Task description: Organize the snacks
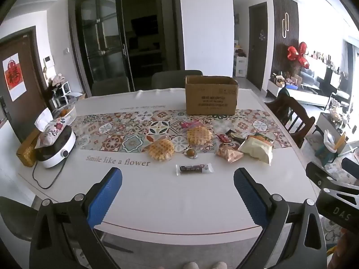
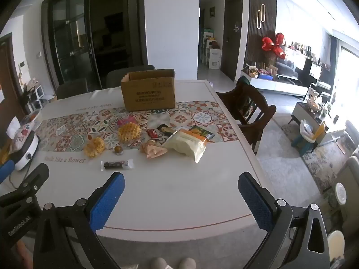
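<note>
Snacks lie spread across the middle of the table [image 1: 157,192]: two wrapped waffles [image 1: 161,149] [image 1: 199,135], a small round brown snack [image 1: 191,152], a dark bar in a clear wrapper [image 1: 194,169] [image 2: 117,164], a crinkled orange packet [image 1: 228,153], a pale chip bag [image 1: 258,149] [image 2: 187,145] and small dark packets behind it. An open cardboard box [image 1: 211,95] [image 2: 148,90] stands at the far side. My left gripper [image 1: 178,180] hangs open over the near table edge, well short of the snacks. My right gripper [image 2: 181,185] is open too, with nothing between its fingers.
A white round appliance [image 1: 57,151] with a tissue pack on top and a trailing cord sits at the table's left edge. A wooden chair [image 2: 249,109] stands at the right side, grey chairs behind the table. The patterned runner [image 1: 125,132] crosses the table.
</note>
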